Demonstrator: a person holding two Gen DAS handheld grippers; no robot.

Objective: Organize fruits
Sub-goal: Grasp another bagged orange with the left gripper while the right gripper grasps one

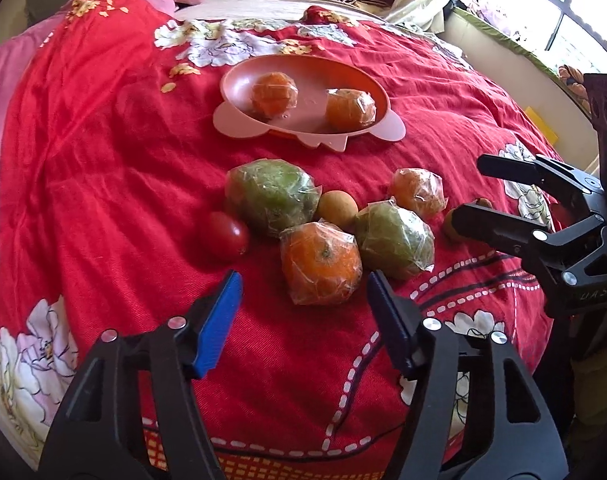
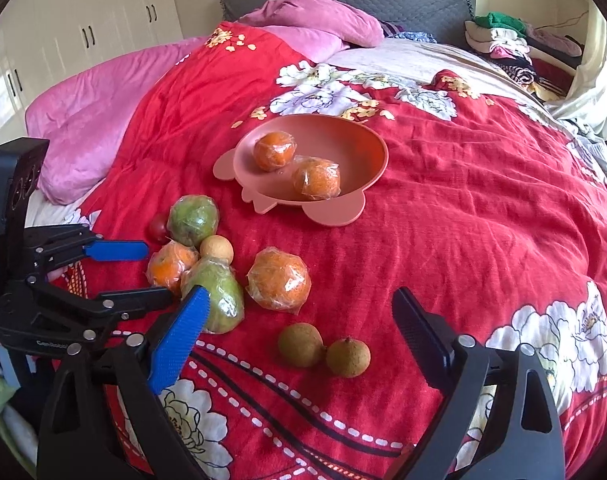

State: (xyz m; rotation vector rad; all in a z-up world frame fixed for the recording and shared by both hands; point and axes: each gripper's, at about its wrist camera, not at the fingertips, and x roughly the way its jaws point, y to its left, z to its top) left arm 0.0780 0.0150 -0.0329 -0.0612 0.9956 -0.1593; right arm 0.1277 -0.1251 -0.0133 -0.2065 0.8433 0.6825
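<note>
Near the pink plate (image 1: pixel 239 128), both the left gripper (image 1: pixel 303 308) and right gripper (image 2: pixel 299 336) are held spread wide, nothing gripped.

brown fruit (image 1: pixel 457 224) half hidden behind right gripper (image 1: pixel 473 188), perhaps longan
</note>
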